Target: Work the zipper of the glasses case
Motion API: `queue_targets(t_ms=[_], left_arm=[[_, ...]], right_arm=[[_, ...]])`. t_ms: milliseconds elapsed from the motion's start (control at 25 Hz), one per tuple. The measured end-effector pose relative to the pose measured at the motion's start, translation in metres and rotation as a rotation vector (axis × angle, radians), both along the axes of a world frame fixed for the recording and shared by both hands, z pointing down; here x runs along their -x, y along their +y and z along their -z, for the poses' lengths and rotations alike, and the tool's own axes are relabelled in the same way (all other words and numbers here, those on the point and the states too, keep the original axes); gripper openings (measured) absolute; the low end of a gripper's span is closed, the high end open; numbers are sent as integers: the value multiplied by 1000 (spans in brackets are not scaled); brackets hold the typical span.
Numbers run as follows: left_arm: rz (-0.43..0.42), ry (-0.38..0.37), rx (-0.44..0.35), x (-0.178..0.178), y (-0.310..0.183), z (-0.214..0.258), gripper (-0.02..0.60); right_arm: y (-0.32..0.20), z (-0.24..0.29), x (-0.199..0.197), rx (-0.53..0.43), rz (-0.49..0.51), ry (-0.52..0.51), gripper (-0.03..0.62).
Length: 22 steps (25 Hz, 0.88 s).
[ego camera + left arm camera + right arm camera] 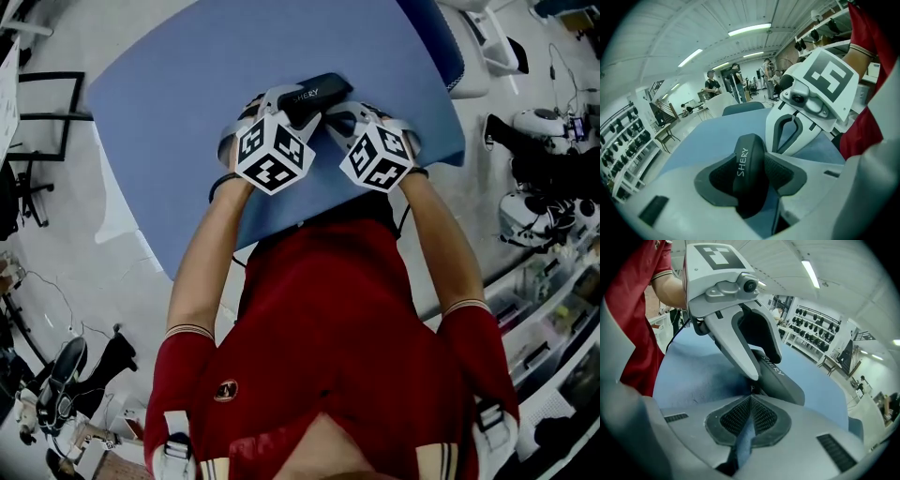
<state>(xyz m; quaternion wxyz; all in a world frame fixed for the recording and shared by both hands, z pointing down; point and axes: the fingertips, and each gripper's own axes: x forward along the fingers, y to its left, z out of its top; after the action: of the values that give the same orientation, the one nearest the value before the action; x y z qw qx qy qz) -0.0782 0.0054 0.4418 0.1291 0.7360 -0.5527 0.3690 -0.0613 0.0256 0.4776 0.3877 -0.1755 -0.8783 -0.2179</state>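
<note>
Left gripper (751, 171): jaws pinch the case (743, 161), one pad on each side of its black body, "SHERY" print facing up. Right gripper (751, 400): jaws pressed together, tips right at the case's near end, just below a left gripper finger. I can't tell if a zipper pull is caught between them. The two grippers sit close side by side with the case between them, over the blue table (178, 103). I can't tell if the case touches it.

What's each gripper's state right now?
Left gripper: closed on the glasses case.
Right gripper: closed; whether it pinches anything cannot be told.
</note>
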Motion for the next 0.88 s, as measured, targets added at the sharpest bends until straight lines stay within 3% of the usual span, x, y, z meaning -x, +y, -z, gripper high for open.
queue_targets(t_ms=[400,600,880], left_arm=[[-85,-1,-6,-1,23,6,170],[-115,9,-25,-17,21,19,170],[-178,-12,6,-40,2,26,170]], right_arm=[[5,-8,-16,-47,68,42,0],[-13,-7,-36,-83,110,62,0],[-51,-3,-57,-98,116,74,-1]])
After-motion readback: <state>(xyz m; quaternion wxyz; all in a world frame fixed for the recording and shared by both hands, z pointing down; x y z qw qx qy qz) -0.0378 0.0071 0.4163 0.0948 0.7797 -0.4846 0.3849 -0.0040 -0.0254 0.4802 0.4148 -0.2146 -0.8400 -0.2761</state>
